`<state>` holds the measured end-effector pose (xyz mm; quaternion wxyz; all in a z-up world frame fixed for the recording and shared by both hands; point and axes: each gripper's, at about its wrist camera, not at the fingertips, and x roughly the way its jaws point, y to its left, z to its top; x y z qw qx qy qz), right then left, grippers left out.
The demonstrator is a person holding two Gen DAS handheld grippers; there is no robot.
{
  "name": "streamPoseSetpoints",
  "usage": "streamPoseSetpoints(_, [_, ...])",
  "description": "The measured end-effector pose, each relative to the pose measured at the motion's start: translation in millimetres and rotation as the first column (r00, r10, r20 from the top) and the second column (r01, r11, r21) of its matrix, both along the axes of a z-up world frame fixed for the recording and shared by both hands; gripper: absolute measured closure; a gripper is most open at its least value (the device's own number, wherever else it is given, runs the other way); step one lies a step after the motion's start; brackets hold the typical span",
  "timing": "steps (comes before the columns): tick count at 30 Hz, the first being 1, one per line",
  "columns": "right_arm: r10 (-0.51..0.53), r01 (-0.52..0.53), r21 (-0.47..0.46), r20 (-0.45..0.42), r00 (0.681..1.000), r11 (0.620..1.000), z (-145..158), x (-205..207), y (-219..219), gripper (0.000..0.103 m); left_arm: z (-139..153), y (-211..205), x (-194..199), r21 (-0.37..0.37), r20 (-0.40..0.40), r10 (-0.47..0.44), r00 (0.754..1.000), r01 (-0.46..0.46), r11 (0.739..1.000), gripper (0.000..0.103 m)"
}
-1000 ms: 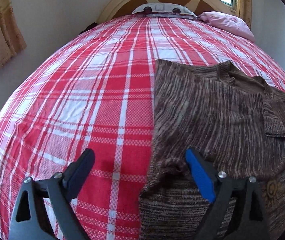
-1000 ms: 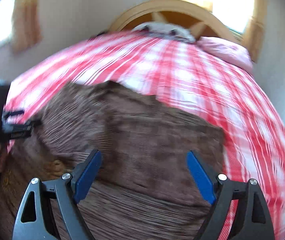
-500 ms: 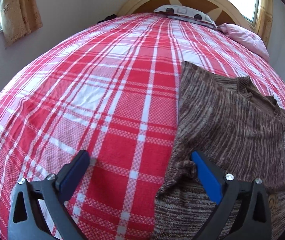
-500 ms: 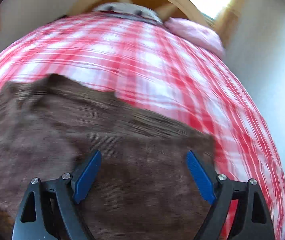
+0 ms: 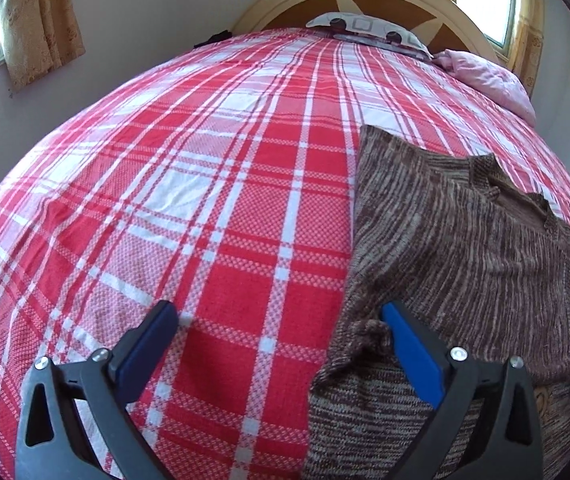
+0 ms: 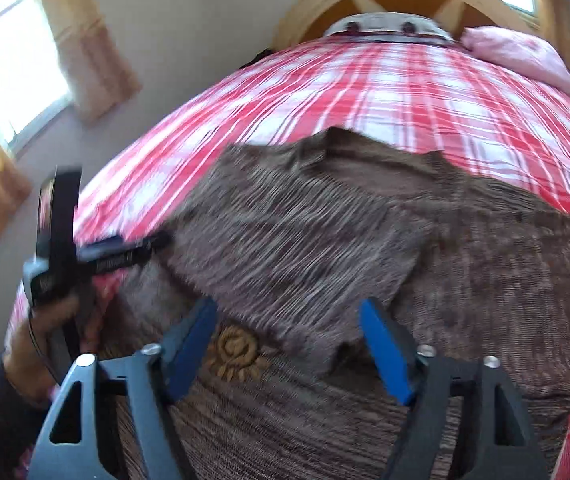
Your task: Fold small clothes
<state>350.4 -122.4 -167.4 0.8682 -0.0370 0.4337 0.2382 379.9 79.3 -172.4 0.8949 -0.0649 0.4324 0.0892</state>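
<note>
Sweater (image 6: 325, 240), a brown striped knit one, is lying on the red and white checked bedspread (image 5: 205, 220), on the side of the bed nearer to the pink pillow (image 5: 489, 76). It is already partly folded: one panel is lying turned over the body, and its edge is running slantwise across the chest, just above the golden flower embroidery (image 6: 237, 354). I think the panel is placed so to make the piece narrower before the next fold.

The left gripper (image 5: 281, 344) is hanging low over the left edge of the sweater with its jaws wide apart. One blue pad is hovering over the bare bedspread and the other is sitting over a small bunched lump of the knit. Nothing is clamped between them. Probably it is standing open like this because it is straddling the edge and getting ready to pinch it.

The right gripper (image 6: 289, 344) is pointing down at the middle of the sweater, near the lower end of the folded panel. Its jaws are closing, with the knit lying under and between them, but the pads are not pressing on cloth as far as I can see. This view is blurred, so the exact contact is difficult to judge.

In the right wrist view, a hand (image 6: 33, 344) in a dark sleeve is gripping the handle of the other tool at the left side.

To my judgement, the folding is in the middle stage, and both corners need a firm hold before lifting.
</note>
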Motion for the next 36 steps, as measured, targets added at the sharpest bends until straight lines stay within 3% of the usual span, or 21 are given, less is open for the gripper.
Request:
streamPoseSetpoints(1, [-0.010, 0.010, -0.044, -0.012, 1.000, 0.999, -10.1, 1.0, -0.6, 0.048, 0.8, -2.8, -0.9, 0.017, 0.000, -0.006, 1.000, 0.006, 1.000, 0.000])
streamPoseSetpoints(4, [-0.040, 0.039, -0.117, -0.003, 0.999, 0.992, -22.5, -0.7, -8.9, 0.056, 1.8, -7.0, -3.1, 0.045, 0.002, -0.012, 1.000, 0.012, 0.999, 0.000])
streamPoseSetpoints(9, [-0.043, 0.048, -0.166, 0.033, 0.999, 0.985, -16.7, -15.2, -14.4, 0.056, 1.6, -4.7, -5.2, 0.039, -0.001, -0.009, 1.000, 0.009, 0.999, 0.000])
streamPoseSetpoints(14, [0.009, 0.005, -0.109, 0.130, 0.991, 0.994, 3.2, -28.6, 1.4, 0.056, -2.0, 13.4, -9.7, -0.040, -0.007, 0.062, 0.998, -0.062, 0.997, 0.000])
streamPoseSetpoints(16, [0.040, -0.028, -0.114, 0.109, 0.993, 0.993, -1.7, -21.5, 11.3, 0.056, -2.0, 6.9, -8.4, -0.004, -0.013, 0.053, 0.999, -0.053, 0.999, 0.000])
streamPoseSetpoints(19, [0.011, -0.008, -0.123, 0.026, 1.000, 0.992, -20.0, -3.0, 9.6, 0.055, -1.8, 6.8, -8.5, -0.007, -0.012, 0.051, 0.999, -0.051, 0.999, 0.000])
streamPoseSetpoints(25, [0.043, -0.037, -0.147, 0.041, 0.998, 0.988, -19.2, -13.9, 7.3, 0.055, -1.3, 4.1, -8.2, 0.006, -0.012, 0.047, 0.999, -0.047, 0.999, 0.000])
streamPoseSetpoints(29, [0.028, -0.021, -0.167, 0.037, 0.999, 0.986, -19.8, -27.8, 2.7, 0.054, 0.0, 8.1, -12.8, -0.032, -0.013, 0.031, 0.999, -0.031, 0.999, 0.000])
streamPoseSetpoints(32, [0.015, -0.010, -0.159, 0.034, 0.999, 0.987, -22.8, -34.5, -9.6, 0.047, 1.3, 5.1, -16.7, -0.017, -0.017, 0.022, 1.000, -0.022, 1.000, 0.000])
streamPoseSetpoints(36, [-0.036, 0.037, -0.125, 0.008, 0.999, 0.991, -23.5, -34.7, -26.0, 0.045, 4.5, -1.5, -20.0, 0.019, -0.016, 0.007, 1.000, -0.007, 1.000, 0.000])
